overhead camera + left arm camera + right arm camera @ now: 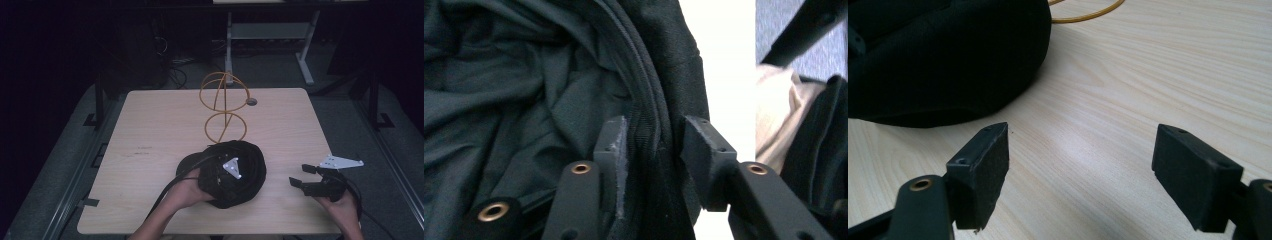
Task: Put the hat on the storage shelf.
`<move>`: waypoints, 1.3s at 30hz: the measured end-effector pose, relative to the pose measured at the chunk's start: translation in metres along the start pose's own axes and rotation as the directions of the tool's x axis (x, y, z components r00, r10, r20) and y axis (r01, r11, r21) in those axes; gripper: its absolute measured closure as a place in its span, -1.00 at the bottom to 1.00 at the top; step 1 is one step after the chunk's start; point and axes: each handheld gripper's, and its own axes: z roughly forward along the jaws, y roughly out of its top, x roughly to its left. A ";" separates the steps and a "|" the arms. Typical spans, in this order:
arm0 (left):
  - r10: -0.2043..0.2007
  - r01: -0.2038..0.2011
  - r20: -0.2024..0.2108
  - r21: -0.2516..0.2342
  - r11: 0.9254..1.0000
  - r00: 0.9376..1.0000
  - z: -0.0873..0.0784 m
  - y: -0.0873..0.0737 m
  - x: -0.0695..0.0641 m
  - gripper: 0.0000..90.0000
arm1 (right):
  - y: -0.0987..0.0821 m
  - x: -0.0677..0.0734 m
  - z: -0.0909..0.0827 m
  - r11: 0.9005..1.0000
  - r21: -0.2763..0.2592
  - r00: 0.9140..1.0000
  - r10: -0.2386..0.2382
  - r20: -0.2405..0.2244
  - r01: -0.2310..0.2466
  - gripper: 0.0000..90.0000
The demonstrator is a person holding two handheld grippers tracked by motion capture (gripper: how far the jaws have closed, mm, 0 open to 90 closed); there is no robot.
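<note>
Dark floor and desk legs surround the light wooden table (150,130), which carries everything. Near its front edge lies the black cap (245,165), upside down, and it is my landmark here. Behind the cap stands the yellow wire stand (223,107), apparently the place where a cap could go.

Inside the cap sits the left gripper (227,172). In the left gripper view the rim band (646,130) passes between the two jaws. One pad already lies on the band, the other has a thin gap, so I judge the grip is not yet complete. To do this step well, the jaws should close on the stiff band itself, not on the loose lining (499,100), and lift only when both pads press.

The left hand (187,190) comes from the front, low, gripper pointing forward into the cap. Right of the cap, the right gripper (304,176) rests wide open above bare wood, holding nothing.
</note>
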 end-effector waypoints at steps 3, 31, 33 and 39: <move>0.033 -0.034 0.011 0.060 0.998 0.999 0.008 0.004 -0.002 0.40 | 0.000 0.001 0.001 1.000 0.000 1.000 0.000 -0.003 0.000 -0.50; 0.013 0.024 0.148 -0.247 0.969 0.989 -0.037 -0.002 0.015 0.75 | 0.018 0.028 -0.008 0.994 -0.106 0.995 -0.030 -0.098 0.020 -0.50; 0.014 0.027 0.153 -0.266 0.964 0.988 -0.039 -0.001 0.015 0.75 | 0.021 0.031 -0.011 0.991 -0.135 0.992 -0.031 -0.126 0.013 -0.53; 0.053 0.008 0.175 -0.328 0.945 0.983 -0.053 0.007 0.013 0.75 | 0.032 0.043 -0.016 0.976 -0.216 0.977 -0.067 -0.204 0.022 -0.58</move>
